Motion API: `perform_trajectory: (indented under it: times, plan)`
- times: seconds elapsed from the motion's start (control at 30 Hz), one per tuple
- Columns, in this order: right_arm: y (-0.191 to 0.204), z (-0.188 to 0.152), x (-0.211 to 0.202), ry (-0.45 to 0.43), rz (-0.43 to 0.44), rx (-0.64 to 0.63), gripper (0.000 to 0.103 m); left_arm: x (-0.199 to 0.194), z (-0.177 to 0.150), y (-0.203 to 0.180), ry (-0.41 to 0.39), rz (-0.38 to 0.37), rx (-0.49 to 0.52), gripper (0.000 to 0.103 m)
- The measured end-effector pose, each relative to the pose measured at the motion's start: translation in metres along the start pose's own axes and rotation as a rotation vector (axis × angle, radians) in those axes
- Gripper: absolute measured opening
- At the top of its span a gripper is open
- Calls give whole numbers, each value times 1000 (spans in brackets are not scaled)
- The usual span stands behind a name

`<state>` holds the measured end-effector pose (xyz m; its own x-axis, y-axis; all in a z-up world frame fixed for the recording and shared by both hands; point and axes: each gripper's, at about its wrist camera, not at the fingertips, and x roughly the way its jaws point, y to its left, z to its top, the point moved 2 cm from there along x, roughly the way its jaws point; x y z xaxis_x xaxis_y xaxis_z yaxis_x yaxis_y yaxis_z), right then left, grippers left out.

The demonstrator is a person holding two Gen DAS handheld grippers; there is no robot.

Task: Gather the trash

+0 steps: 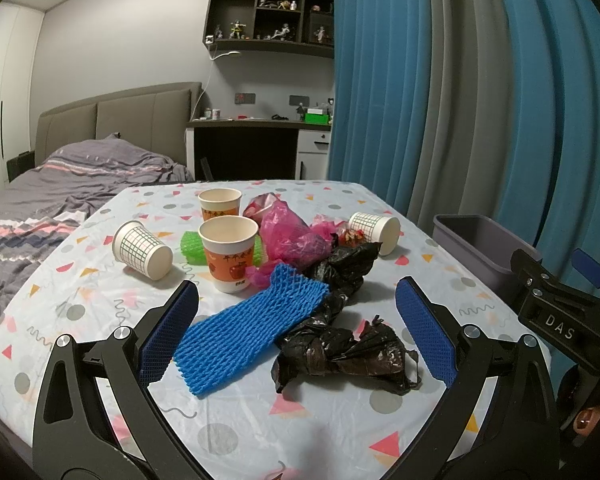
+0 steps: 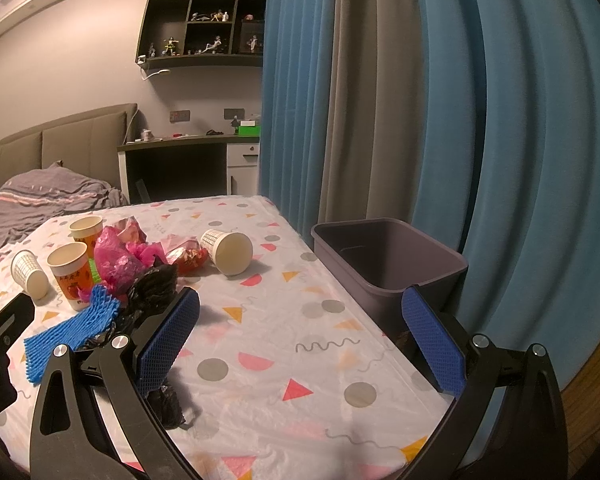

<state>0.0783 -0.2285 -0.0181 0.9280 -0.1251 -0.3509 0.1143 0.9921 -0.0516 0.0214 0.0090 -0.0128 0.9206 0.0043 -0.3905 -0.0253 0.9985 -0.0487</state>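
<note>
- Four paper cups in all: two upright orange-printed cups, the nearer one (image 1: 229,254) in front of the farther one (image 1: 219,201).
- Two of the four are green-grid cups lying on their sides: one at the left (image 1: 142,249), one at the right (image 1: 374,231).
- One blue foam net sleeve (image 1: 247,324).
- One green foam net (image 1: 191,243), mostly hidden behind the nearer orange cup.
- Two black plastic bags: one knotted bag nearest the camera (image 1: 346,354), one crumpled behind it (image 1: 342,270).
- One pink plastic bag (image 1: 290,232), with smaller pink scraps beside it that I cannot count apart.
- One red snack wrapper (image 2: 186,258).
- One grey bin (image 2: 388,258) beside the surface.
</note>
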Motion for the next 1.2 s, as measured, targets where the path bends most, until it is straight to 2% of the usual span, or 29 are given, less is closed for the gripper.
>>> perform_trajectory:
  times: [0.3, 0.57, 0.9, 1.07, 1.2]
  plan:
    - [2, 0, 0, 1, 9, 3, 98, 1, -1, -2, 2, -13, -2, 98]
    - [10, -8, 6, 18, 62, -4, 98, 4, -3, 1, -2, -11, -20, 97]
    - [51, -35, 17, 95, 291, -60, 98, 0, -8, 31, -62, 58, -79, 97]
    - [71, -51, 31, 171, 359, -85, 98, -1, -14, 51, -70, 80, -98, 97]
    - [81, -61, 41, 233, 392, -85, 92, 0, -20, 61, -59, 77, -102, 97]
